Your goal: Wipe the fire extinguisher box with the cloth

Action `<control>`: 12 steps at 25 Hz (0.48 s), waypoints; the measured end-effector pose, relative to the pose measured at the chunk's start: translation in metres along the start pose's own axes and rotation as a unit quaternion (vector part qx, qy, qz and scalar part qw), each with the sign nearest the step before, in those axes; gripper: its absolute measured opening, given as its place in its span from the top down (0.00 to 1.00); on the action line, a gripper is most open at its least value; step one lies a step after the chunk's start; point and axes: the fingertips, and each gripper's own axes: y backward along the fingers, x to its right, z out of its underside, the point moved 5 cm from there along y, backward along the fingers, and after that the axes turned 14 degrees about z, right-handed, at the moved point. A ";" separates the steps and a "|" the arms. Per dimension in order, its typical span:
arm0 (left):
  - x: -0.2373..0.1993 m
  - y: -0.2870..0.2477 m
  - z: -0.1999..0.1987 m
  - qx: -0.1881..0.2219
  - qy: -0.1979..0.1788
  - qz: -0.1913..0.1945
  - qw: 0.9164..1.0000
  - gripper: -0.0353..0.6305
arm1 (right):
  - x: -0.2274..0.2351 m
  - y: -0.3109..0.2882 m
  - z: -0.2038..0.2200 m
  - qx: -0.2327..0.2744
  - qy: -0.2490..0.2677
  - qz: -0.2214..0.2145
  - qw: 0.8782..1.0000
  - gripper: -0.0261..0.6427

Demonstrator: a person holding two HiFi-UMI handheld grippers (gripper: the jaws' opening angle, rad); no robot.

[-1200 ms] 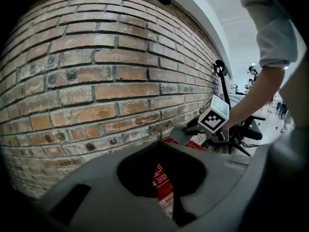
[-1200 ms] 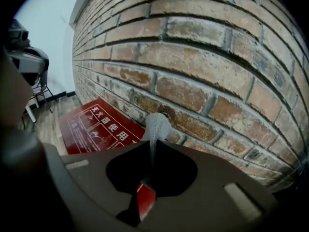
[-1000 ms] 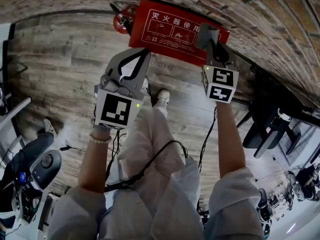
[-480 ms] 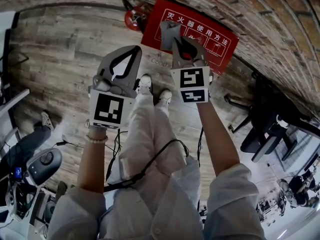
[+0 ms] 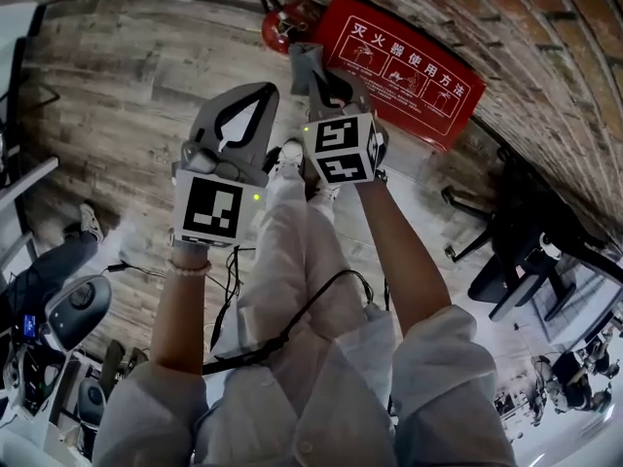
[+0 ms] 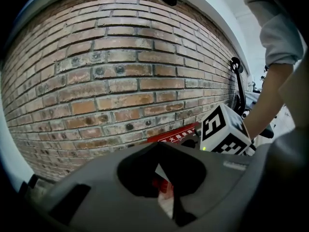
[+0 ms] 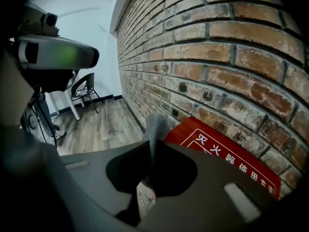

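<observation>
**Cloth poised at the box's end**

The right gripper is clamped on the grey cloth, which sticks out past the jaws so that fabric meets the red fire extinguisher box. The box lies at the edge of the floor, against the brick wall. The left gripper, jaws together on nothing, hangs aside, likely to keep the wiping path free

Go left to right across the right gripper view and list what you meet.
chair → grey cloth → red fire extinguisher box
</observation>
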 end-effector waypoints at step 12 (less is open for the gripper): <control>0.001 -0.003 0.005 -0.005 0.003 0.004 1.000 0.95 | 0.001 -0.018 0.025 -0.047 0.007 0.023 0.999 0.92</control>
